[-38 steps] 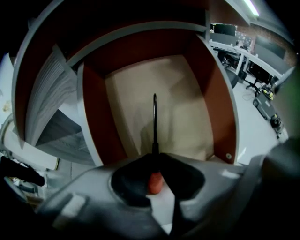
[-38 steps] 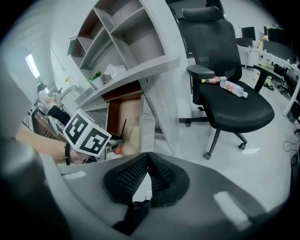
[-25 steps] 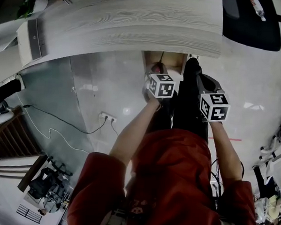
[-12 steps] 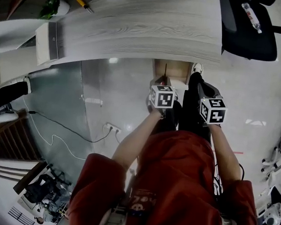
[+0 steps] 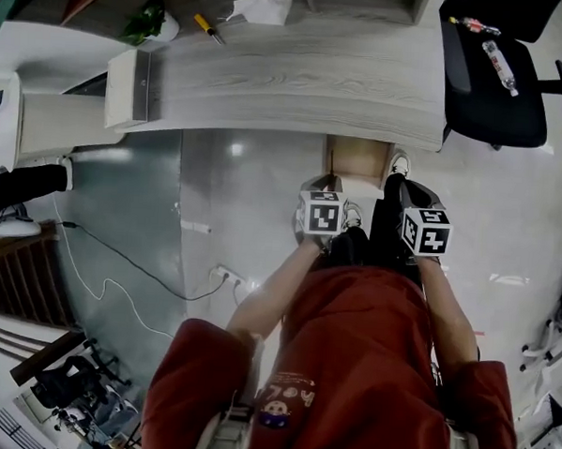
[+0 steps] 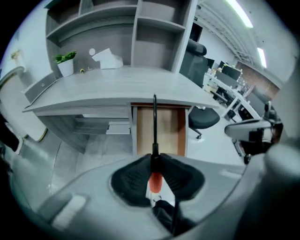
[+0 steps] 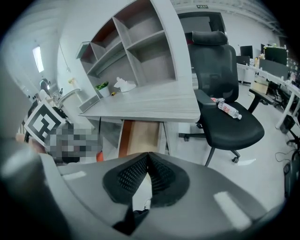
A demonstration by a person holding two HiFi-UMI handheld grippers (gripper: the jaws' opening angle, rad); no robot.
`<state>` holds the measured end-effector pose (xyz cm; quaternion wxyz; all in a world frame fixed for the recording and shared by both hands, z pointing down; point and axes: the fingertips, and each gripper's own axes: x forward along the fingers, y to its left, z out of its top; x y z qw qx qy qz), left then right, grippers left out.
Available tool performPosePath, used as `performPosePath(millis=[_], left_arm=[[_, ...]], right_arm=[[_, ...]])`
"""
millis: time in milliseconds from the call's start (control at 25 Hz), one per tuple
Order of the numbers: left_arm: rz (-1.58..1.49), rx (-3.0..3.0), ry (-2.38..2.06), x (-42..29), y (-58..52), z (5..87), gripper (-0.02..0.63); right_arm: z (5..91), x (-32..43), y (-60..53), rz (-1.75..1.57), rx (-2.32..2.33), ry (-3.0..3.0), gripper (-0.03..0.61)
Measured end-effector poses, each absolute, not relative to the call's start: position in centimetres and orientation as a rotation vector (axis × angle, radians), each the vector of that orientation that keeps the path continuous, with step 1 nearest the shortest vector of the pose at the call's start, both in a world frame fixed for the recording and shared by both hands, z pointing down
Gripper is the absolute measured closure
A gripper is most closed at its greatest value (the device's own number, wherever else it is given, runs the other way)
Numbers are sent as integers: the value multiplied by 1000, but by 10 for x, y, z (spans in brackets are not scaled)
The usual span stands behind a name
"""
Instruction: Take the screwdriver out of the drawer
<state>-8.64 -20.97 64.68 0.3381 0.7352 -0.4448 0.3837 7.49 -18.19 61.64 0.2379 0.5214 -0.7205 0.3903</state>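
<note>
My left gripper is shut on the screwdriver. Its orange handle sits between the pads and its thin black shaft points ahead toward the open wooden drawer under the desk. In the head view the left gripper hangs above the floor just in front of the drawer, with the shaft over the drawer's front edge. My right gripper is beside it on the right, pads together with nothing between them. It shows in the head view as the right gripper.
The grey wood-grain desk carries a potted plant, a yellow tool and a tissue box. A black office chair with a bottle on its seat stands to the right. A power strip lies on the floor.
Both grippers have risen away from the drawer, the left one carrying the screwdriver up with it. The desk and drawer now look farther off.
</note>
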Motion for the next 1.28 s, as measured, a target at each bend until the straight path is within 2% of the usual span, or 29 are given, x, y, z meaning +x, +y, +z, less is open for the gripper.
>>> performPosePath(millis=[640, 1280], left_arm=[[854, 1975, -1265, -129, -195, 562, 557], [831, 2019, -1283, -125, -188, 550, 557]], right_arm=[[565, 69, -170, 1014, 1516, -1937, 577], [553, 69, -163, 981, 1509, -1973, 577]])
